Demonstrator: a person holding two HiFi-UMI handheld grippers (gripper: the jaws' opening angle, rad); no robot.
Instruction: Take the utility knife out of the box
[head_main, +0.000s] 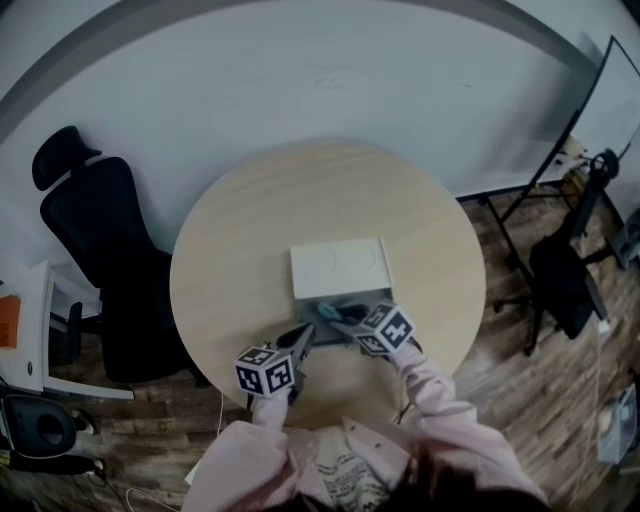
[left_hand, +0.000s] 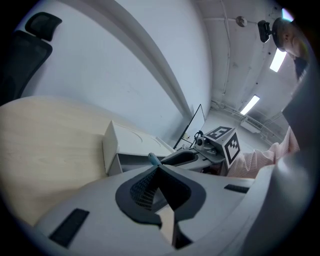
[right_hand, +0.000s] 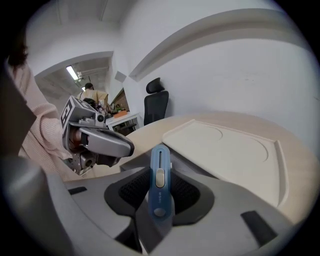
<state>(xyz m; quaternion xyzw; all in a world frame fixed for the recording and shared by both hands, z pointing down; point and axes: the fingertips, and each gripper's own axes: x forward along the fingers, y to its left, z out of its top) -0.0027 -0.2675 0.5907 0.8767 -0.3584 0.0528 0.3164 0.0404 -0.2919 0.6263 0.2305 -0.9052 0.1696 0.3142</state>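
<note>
Round wooden table (head_main: 240, 230) under you, and at its near edge the job looks more than half done. The blue utility knife (right_hand: 159, 185) is clamped between the pads of your right gripper (right_hand: 159, 197), held by its handle end with the slider facing up and its nose pointing out past the jaws. It sits over the open grey end of the white box (head_main: 338, 268), just at the mouth, so I'd judge it raised but not yet carried clear. Your left gripper (left_hand: 157, 169) has its jaws pressed together with nothing showing between them. Its tip is just beside the box's open end, close to the knife's nose; whether it touches the box I cannot tell. What is left, as I read it: draw the knife away from the box and bring it over bare table. Beyond the table's left edge stands a black office chair (head_main: 100, 250), and past its right edge you have wooden floor (head_main: 500, 330)
</note>
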